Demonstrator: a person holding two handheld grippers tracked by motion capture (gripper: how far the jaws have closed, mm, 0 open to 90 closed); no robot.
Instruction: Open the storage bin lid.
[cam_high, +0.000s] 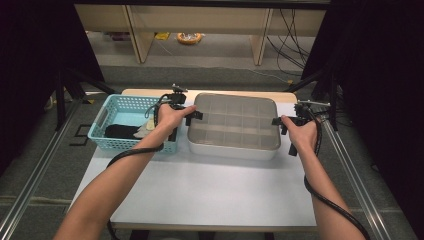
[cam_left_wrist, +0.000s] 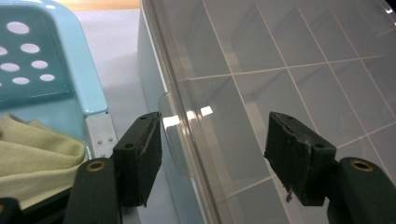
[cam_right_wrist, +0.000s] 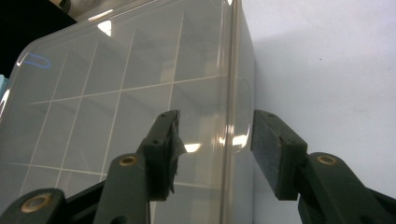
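A lab recording booth: black curtains (cam_high: 30, 60), floor rails (cam_high: 35, 175), loose cables (cam_high: 292, 35), plain white table (cam_high: 210, 195).

Both our forearms reach toward 12 o'clock. Our left gripper (cam_high: 194, 115) points to 3 o'clock, fingers (cam_left_wrist: 140, 156) spread apart; our right gripper (cam_high: 278, 121) points to 9 o'clock, fingers (cam_right_wrist: 273, 151) equally parted.

A clear-lidded divided box (cam_high: 233, 126) is seen nr the counter's (cam_high: 210, 190) far edge, w/ a blue basket (cam_high: 131, 122) just beside it at the far-left corner. Left hand-held gripper (cam_high: 196, 115) & right hand-held gripper (cam_high: 278, 122) are held at opp. box ends.
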